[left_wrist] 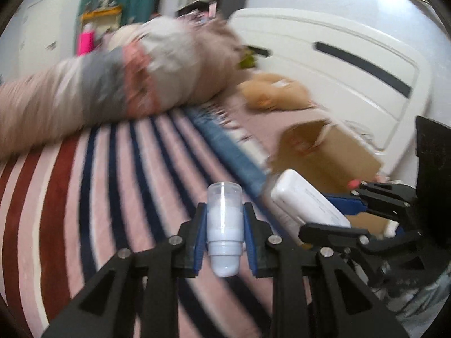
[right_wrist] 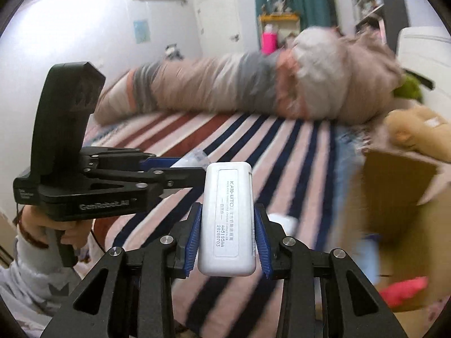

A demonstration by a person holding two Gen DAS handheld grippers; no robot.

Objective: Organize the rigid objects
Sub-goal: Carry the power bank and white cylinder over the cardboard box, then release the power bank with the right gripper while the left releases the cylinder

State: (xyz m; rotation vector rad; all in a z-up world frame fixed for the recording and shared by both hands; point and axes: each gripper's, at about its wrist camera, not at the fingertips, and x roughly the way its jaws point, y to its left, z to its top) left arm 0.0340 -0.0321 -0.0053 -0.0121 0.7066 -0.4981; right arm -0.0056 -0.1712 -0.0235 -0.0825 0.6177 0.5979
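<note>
The left gripper (left_wrist: 224, 236) is clamped on a small tube (left_wrist: 224, 229) with a clear cap and pale contents; the tube stands upright between the blue pads (left_wrist: 199, 242), cap end pointing away from the camera. The right gripper (right_wrist: 227, 235) is clamped on a white case (right_wrist: 227, 219) with a printed label, held lengthwise between its blue pads (right_wrist: 193, 239).

From the left wrist view, the right gripper (left_wrist: 332, 219) sits just to the right of the left one, the case (left_wrist: 307, 200) sticking out ahead of it. From the right wrist view, the left gripper (right_wrist: 183, 169) sits to the left and a little ahead, the tube's clear end (right_wrist: 196, 157) just showing past its fingers, and a hand (right_wrist: 56, 231) holds its grip.

Both grippers hang over a striped blanket (left_wrist: 112, 183) in pink, navy and red. Ahead and to the right of them is an open cardboard box (right_wrist: 394, 197); something pink (right_wrist: 403, 287) lies low inside it. Beyond the box lies a tan plush toy (left_wrist: 273, 93), and a long rolled bundle (right_wrist: 225, 84) lies across the far side of the blanket. The surroundings are motion-blurred
</note>
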